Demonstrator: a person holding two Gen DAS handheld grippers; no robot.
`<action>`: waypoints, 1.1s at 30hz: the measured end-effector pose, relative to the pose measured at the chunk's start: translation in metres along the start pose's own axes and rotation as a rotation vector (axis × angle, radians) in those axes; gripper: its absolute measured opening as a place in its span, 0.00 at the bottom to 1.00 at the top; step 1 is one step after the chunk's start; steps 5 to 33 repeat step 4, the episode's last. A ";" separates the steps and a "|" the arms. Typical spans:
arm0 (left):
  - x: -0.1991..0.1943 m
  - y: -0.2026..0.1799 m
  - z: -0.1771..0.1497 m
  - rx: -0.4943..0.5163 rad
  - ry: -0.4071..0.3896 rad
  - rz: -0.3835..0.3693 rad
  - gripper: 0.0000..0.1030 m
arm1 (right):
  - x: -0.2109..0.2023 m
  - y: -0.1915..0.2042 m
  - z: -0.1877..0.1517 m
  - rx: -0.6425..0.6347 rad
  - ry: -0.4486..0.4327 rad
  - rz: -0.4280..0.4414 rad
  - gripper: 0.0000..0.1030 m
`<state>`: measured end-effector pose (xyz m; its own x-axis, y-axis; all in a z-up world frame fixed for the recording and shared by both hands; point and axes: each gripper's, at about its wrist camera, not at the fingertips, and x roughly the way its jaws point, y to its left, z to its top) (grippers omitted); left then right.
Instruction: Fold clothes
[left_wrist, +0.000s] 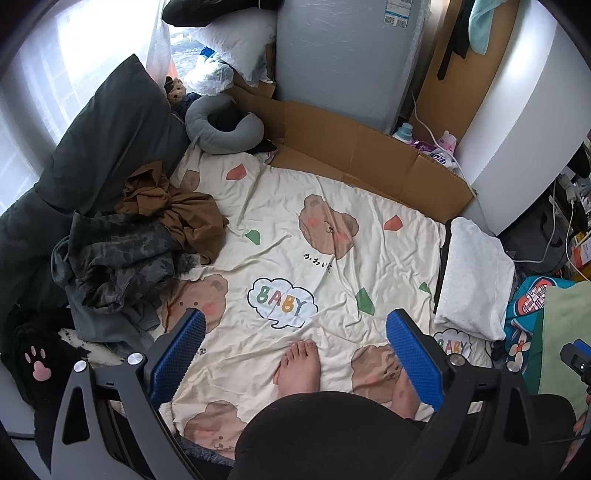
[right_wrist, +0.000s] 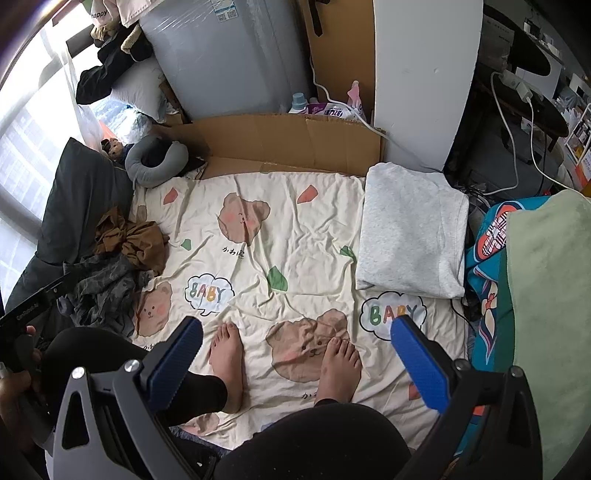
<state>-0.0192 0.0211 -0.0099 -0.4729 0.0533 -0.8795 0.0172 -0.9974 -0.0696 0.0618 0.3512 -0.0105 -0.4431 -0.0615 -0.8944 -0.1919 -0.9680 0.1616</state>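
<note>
While both sets of tongs hang above the bed, each stands spread wide, gripping nothing: left tongs (left_wrist: 295, 354), right tongs (right_wrist: 295, 358). Bare feet (right_wrist: 226, 350) stand on the bear-print sheet (left_wrist: 280, 229) between the blue pads. Brown garment (left_wrist: 177, 210) and camouflage garment (left_wrist: 118, 266) lie crumpled, touching, at frame left. Folded pale grey garment (right_wrist: 410, 229): full top face in right view, edge-on at right in left view. Left view alone shows paw-print black item (left_wrist: 35, 360), lower left.
</note>
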 end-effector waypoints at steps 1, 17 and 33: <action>0.000 0.000 0.000 0.000 -0.001 0.000 0.95 | 0.000 0.001 -0.001 0.002 -0.001 -0.002 1.00; -0.001 -0.001 -0.003 -0.003 0.002 0.004 0.95 | -0.001 0.001 -0.001 0.004 -0.005 -0.008 1.00; -0.001 -0.001 -0.003 -0.003 0.002 0.004 0.95 | -0.001 0.001 -0.001 0.004 -0.005 -0.008 1.00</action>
